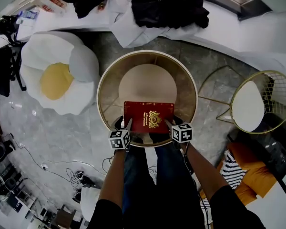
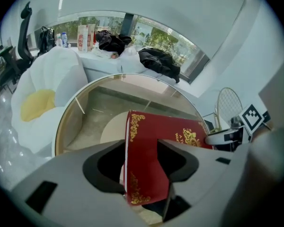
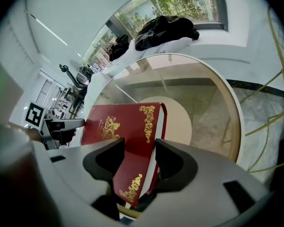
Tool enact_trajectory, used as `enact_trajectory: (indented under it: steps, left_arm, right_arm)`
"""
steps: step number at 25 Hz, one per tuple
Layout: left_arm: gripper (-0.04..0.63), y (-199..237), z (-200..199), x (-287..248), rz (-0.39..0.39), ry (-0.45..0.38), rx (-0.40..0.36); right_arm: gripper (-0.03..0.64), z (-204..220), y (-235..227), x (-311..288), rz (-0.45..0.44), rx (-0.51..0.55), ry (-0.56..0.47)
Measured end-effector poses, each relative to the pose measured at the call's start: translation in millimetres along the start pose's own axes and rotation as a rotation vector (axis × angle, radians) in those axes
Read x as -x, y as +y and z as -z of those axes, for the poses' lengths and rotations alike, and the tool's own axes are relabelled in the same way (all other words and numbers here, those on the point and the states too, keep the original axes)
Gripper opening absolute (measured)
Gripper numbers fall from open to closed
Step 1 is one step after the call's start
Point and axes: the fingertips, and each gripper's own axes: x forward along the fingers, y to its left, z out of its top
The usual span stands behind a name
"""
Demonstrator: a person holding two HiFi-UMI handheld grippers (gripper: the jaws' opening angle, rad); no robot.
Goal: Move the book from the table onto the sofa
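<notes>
A red book (image 1: 148, 116) with gold print lies flat on the near part of a round glass table (image 1: 102, 87). My left gripper (image 1: 125, 124) is at its near left corner and my right gripper (image 1: 171, 123) at its near right corner. In the left gripper view the book's corner (image 2: 146, 160) sits between wide-set jaws of the left gripper (image 2: 142, 164), with a gap on both sides. The right gripper view shows the other corner (image 3: 123, 126) inside the right gripper (image 3: 139, 162), jaws also spread. Neither pair visibly presses on the cover.
A white and yellow egg-shaped cushion seat (image 1: 57, 75) stands left of the table. A long white curved seat (image 1: 238, 32) with dark clothes (image 1: 169, 4) runs along the back. A gold wire chair (image 1: 262, 101) stands at the right. Cables lie on the floor at the lower left.
</notes>
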Motion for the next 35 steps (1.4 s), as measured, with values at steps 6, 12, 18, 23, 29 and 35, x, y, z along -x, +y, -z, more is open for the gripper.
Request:
enact_trajectory:
  steps: [6,12,18,23,29,35]
  left_arm:
    - [0.224,4,10,-8,0.037,0.049,0.053]
    - [0.23,0,14,-14,0.083,0.078,0.015]
    - [0.23,-3,8,1,0.048,0.054,-0.023]
    - [0.23,3,1,34,0.038,0.004,-0.011]
    - [0.23,22,-2,88,0.051,-0.046,0.026]
    - [0.23,81,9,174,0.02,-0.11,0.076]
  right_arm:
    - [0.219,1,2,-2,-0.015,-0.018,-0.01]
    - [0.222,3,2,-4,-0.055,-0.078,0.003]
    - [0.247,-2,14,2,-0.058,-0.076,-0.003]
    - [0.229,-12,40,21,-0.02,-0.035,-0.042]
    - [0.227,-24,96,43,-0.011,0.03,-0.072]
    - [0.227,-21,199,48,-0.01,0.118,-0.074]
